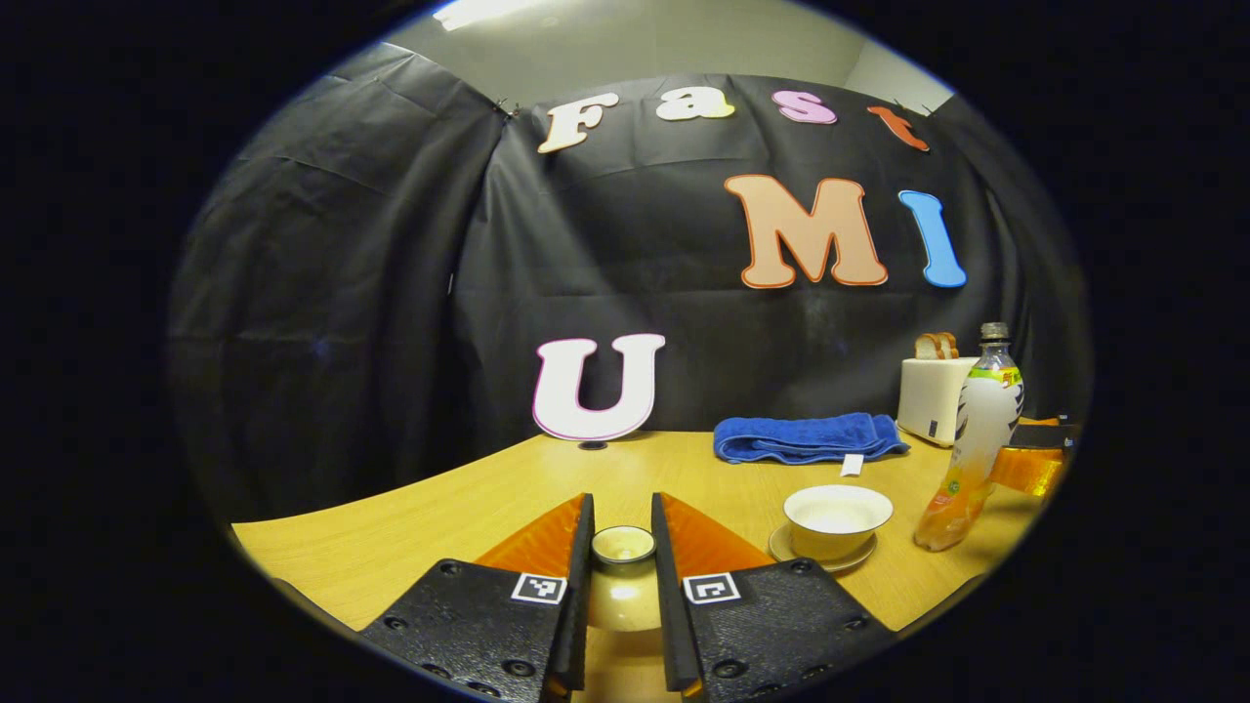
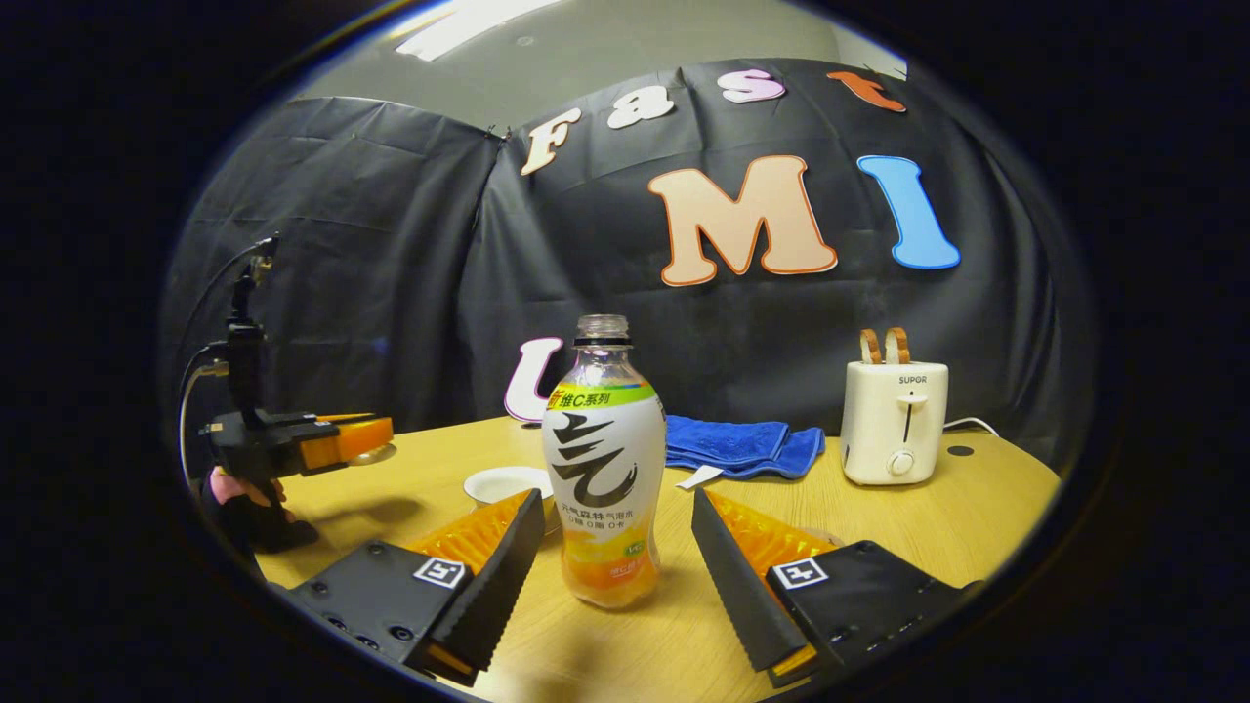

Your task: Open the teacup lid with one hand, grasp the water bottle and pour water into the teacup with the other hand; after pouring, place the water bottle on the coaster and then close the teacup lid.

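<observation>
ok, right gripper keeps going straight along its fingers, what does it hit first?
Most likely the water bottle: it stands upright on the table, centred between the open fingers of the right gripper, apparently untouched. The blue towel lies behind it. Depth is hard to judge.

I see a white toaster [image 2: 894,422] standing on the wooden table [image 2: 986,517] with two bread slices [image 2: 884,346] in its slots; a folded blue towel [image 2: 742,445] lies just left of it.
</observation>
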The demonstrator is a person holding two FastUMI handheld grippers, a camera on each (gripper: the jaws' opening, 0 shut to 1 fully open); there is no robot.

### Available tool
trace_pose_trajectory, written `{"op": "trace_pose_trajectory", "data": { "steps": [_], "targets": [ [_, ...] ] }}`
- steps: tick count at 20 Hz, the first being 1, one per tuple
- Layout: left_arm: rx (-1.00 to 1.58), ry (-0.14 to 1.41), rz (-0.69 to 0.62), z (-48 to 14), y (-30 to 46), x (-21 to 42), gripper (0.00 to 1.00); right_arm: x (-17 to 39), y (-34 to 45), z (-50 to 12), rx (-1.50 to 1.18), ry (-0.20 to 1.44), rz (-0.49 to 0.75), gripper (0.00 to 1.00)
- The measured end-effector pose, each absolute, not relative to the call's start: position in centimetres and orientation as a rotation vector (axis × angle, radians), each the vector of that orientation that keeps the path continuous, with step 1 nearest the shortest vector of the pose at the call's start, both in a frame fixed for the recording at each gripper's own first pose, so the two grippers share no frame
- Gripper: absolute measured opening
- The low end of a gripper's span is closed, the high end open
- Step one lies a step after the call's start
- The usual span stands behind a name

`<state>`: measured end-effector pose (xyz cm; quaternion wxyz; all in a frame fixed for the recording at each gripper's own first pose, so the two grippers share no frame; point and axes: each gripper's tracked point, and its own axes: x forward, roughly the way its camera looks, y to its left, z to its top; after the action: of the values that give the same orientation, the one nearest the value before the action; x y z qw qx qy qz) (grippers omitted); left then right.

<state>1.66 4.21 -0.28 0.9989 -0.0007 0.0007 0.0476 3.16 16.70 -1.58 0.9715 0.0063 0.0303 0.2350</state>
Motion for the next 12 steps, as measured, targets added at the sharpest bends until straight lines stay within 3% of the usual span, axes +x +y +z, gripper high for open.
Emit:
{"op": "trace_pose_trajectory", "data": {
  "steps": [10, 11, 12],
  "targets": [
    [0.0, 0.006, 0.109, -0.3, 4.5, 1.6, 0.29, 6.5, 18.6, -2.9, -0.002, 0.135, 0.395, 0.94],
    [-0.001, 0.005, 0.108, -0.2, 4.5, 1.6, 0.29, 6.9, 18.6, -3.0, -0.002, 0.145, 0.386, 0.97],
    [-0.001, 0.006, 0.108, -0.3, 4.4, 1.5, 0.29, 7.0, 18.6, -3.1, -0.004, 0.155, 0.375, 0.94]
  ]
}}
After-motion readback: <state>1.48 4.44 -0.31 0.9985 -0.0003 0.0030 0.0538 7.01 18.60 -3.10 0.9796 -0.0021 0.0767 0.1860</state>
